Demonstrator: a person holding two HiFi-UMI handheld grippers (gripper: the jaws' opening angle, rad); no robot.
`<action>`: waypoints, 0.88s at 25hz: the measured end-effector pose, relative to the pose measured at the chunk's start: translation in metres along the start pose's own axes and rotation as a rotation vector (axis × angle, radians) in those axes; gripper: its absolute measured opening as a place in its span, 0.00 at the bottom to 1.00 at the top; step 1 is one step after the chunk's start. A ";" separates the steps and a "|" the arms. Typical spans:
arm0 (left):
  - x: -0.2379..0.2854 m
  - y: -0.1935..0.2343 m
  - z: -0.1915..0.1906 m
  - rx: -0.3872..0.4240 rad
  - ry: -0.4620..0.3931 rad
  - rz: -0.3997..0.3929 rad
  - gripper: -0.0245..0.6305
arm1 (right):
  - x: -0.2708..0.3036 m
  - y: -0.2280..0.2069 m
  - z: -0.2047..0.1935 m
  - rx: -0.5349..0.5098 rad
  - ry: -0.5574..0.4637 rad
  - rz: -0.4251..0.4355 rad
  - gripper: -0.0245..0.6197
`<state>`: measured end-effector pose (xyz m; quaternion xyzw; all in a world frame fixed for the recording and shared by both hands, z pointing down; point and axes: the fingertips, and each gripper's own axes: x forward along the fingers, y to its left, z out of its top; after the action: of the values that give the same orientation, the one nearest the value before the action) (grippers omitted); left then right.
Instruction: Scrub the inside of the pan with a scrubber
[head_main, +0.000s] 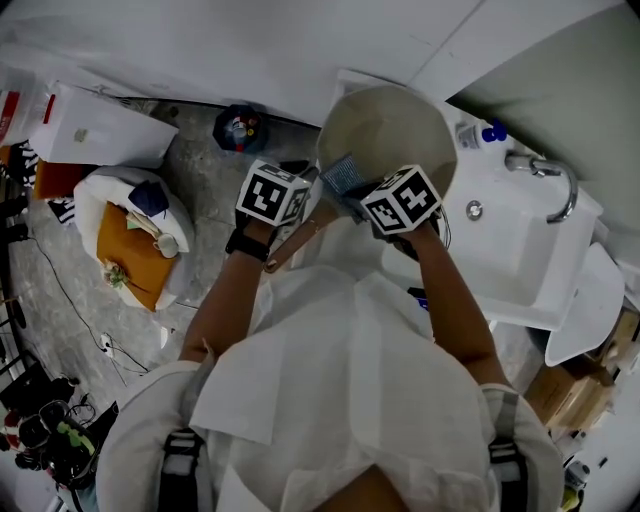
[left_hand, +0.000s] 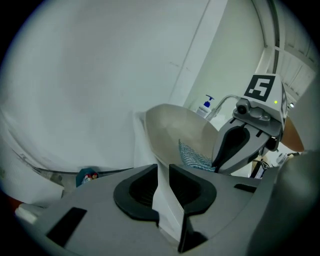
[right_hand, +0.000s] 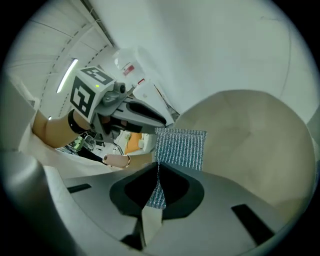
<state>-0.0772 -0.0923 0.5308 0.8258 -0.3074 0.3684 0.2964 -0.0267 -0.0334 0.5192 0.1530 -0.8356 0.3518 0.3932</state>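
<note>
A cream-coloured pan (head_main: 385, 130) is held tilted in the air beside the sink, its inside facing me. My left gripper (head_main: 303, 195) is shut on the pan's pale handle (left_hand: 162, 200), which runs up between the jaws to the bowl (left_hand: 172, 130). The handle's tan end (head_main: 285, 250) sticks out below. My right gripper (head_main: 352, 188) is shut on a blue-grey mesh scrubber (right_hand: 180, 147), whose free edge lies against the pan's inner wall (right_hand: 250, 135). The left gripper view shows the scrubber (left_hand: 192, 156) low in the bowl under the right gripper (left_hand: 235, 150).
A white sink (head_main: 520, 250) with a chrome faucet (head_main: 555, 180) and a soap bottle (head_main: 480, 133) stands at the right. On the floor at the left lie a white bag with orange contents (head_main: 135, 250), a white box (head_main: 100, 125), a dark round object (head_main: 240, 128) and cables.
</note>
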 end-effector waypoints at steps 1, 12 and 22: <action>0.001 -0.001 0.001 0.002 -0.003 0.002 0.16 | -0.003 0.002 -0.005 -0.002 0.009 -0.004 0.07; 0.017 -0.004 0.016 0.020 -0.007 0.040 0.18 | -0.020 0.009 -0.041 -0.054 -0.002 -0.186 0.07; 0.017 -0.003 0.017 0.038 0.008 0.061 0.19 | -0.064 -0.024 -0.092 0.052 -0.059 -0.368 0.07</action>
<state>-0.0585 -0.1075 0.5336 0.8198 -0.3243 0.3865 0.2706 0.0779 0.0131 0.5221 0.3236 -0.7953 0.2907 0.4222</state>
